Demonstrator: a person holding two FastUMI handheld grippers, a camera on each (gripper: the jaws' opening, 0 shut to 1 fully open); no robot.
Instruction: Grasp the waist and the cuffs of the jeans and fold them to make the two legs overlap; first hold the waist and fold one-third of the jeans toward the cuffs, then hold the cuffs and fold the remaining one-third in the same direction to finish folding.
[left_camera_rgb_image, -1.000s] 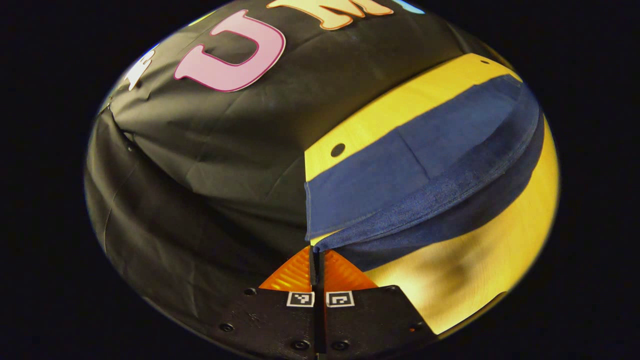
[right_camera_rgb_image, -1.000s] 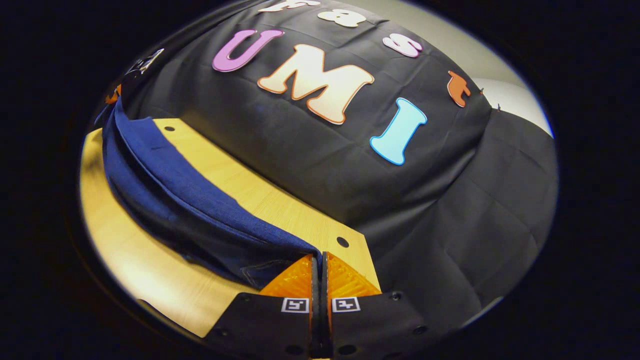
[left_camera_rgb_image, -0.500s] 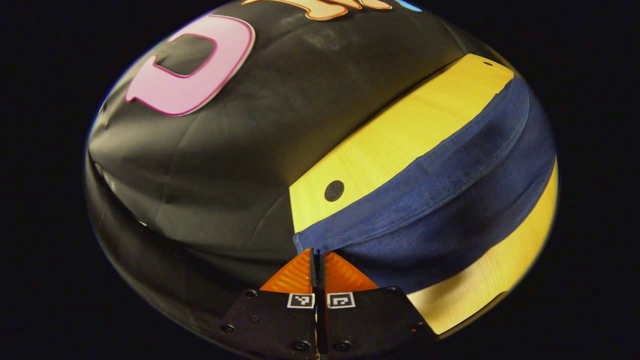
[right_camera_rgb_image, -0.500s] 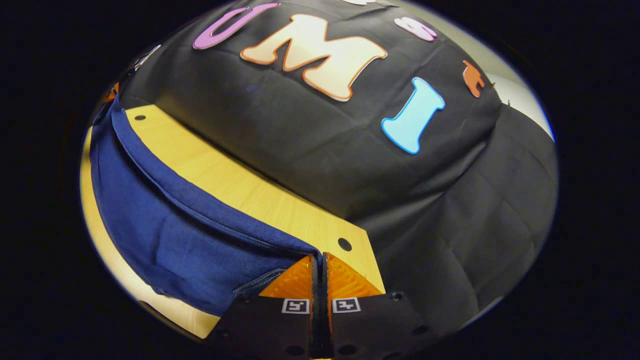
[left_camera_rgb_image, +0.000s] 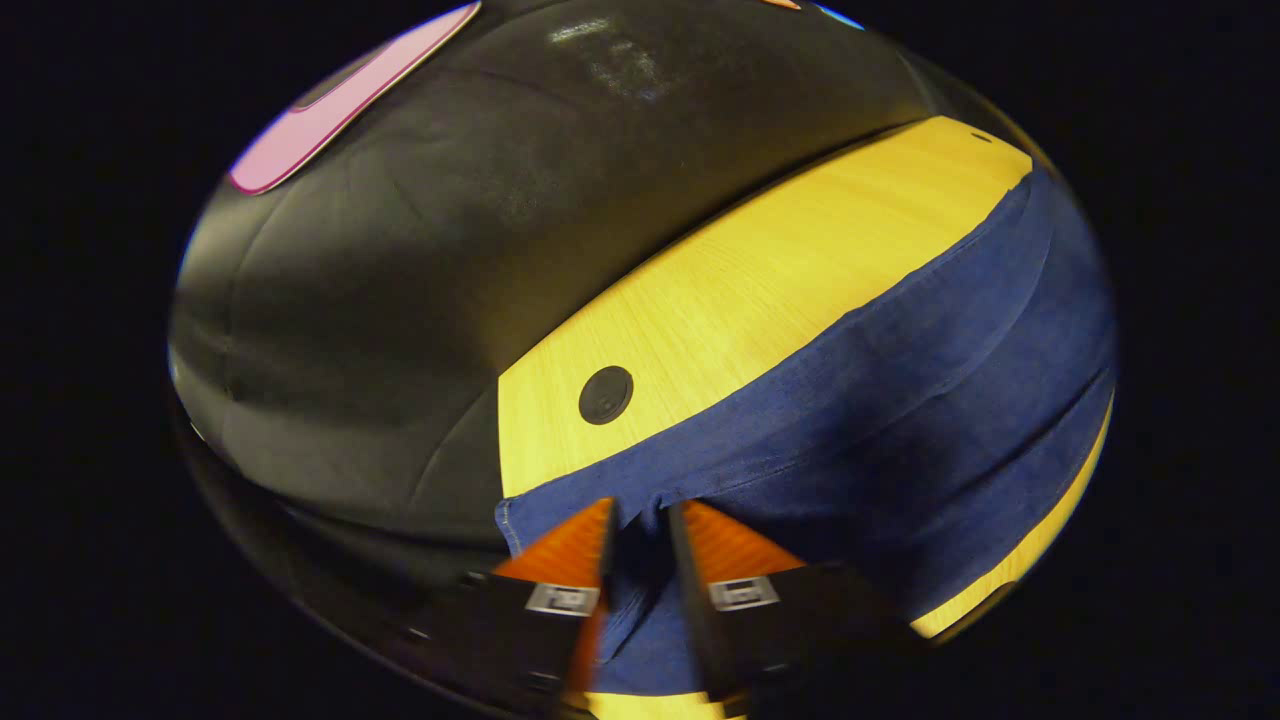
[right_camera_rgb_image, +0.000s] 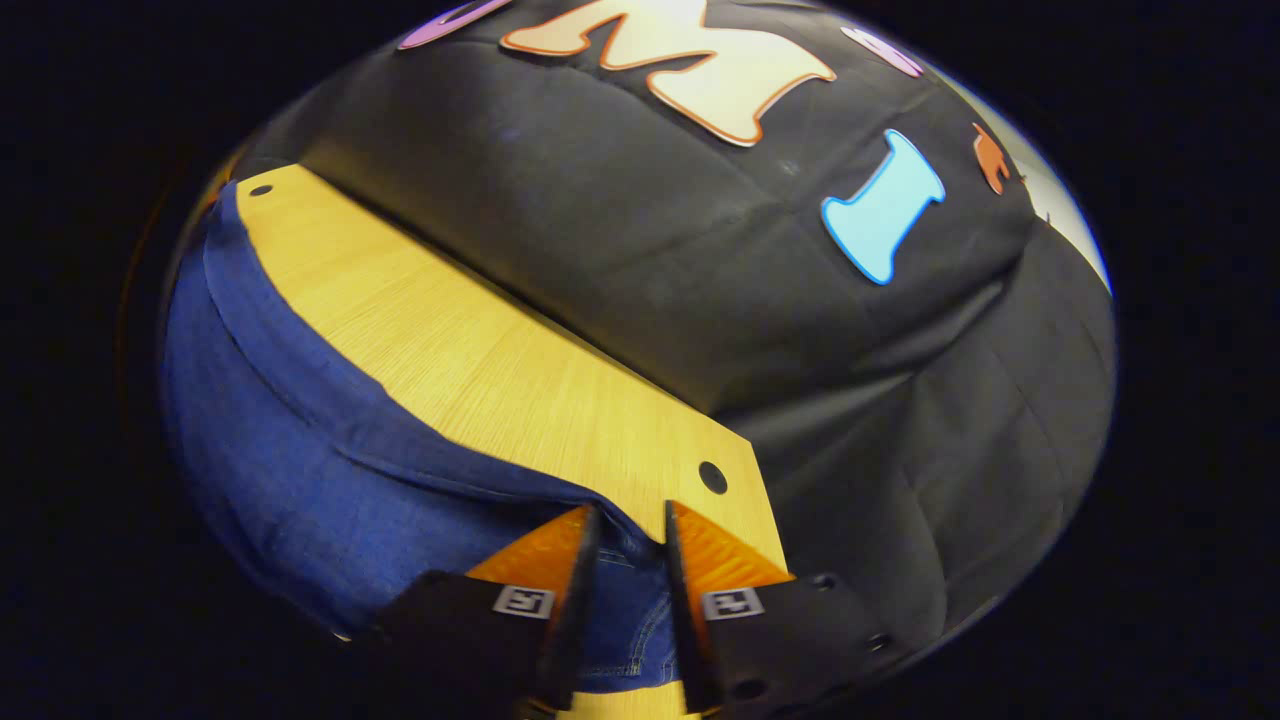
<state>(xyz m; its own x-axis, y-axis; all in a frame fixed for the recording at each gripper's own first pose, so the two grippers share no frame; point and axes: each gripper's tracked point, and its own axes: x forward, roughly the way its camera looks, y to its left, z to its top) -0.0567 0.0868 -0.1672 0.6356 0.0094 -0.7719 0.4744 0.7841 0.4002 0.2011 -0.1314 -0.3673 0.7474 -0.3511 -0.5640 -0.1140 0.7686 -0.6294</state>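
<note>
Both grippers have let go since half a second ago; their fingers were pinched tight on the denim and now sit parted. In the left gripper view, my left gripper (left_camera_rgb_image: 640, 520) is open over the jeans (left_camera_rgb_image: 880, 400), with cloth showing in the gap, and the jeans lie flat along the wooden table (left_camera_rgb_image: 740, 280). In the right gripper view, my right gripper (right_camera_rgb_image: 628, 525) is open too, a stitched corner of the jeans (right_camera_rgb_image: 300, 470) between its fingers, near the table (right_camera_rgb_image: 480, 370) corner hole.
</note>
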